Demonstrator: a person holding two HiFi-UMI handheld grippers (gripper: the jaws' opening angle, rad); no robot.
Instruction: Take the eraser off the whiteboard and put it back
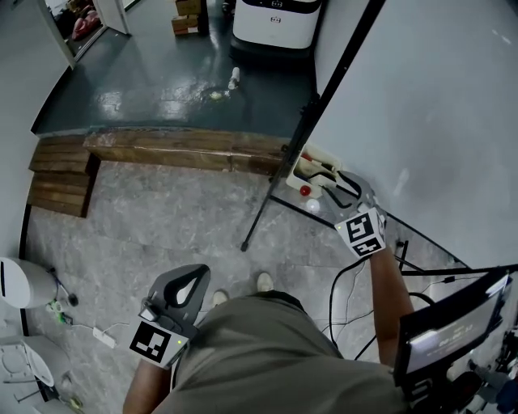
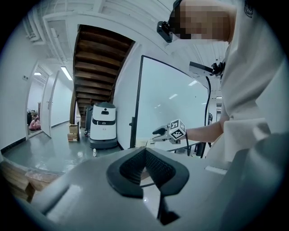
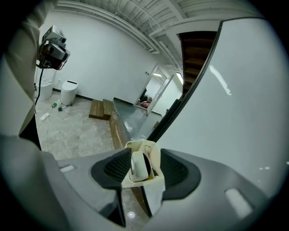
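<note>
The whiteboard [image 1: 421,97] stands at the right on a black frame. A cream tray [image 1: 317,155] is fixed at its lower edge. In the right gripper view the white eraser [image 3: 139,166] sits upright inside that tray [image 3: 156,158]. My right gripper [image 3: 144,155] is open, its pads on either side of the tray and not pressing on the eraser. From the head view the right gripper [image 1: 340,186] hovers just beside the tray. My left gripper [image 1: 184,289] hangs low at the left, shut and empty, its tips [image 2: 145,152] touching.
Red-capped pieces [image 1: 306,191] lie by the tray. The board's black leg [image 1: 275,194] slants over the stone floor. Wooden planks [image 1: 178,149] cross behind it. A white machine [image 1: 275,20] stands at the back, cables [image 1: 348,283] trail near my feet, and a screen [image 1: 453,331] is at the lower right.
</note>
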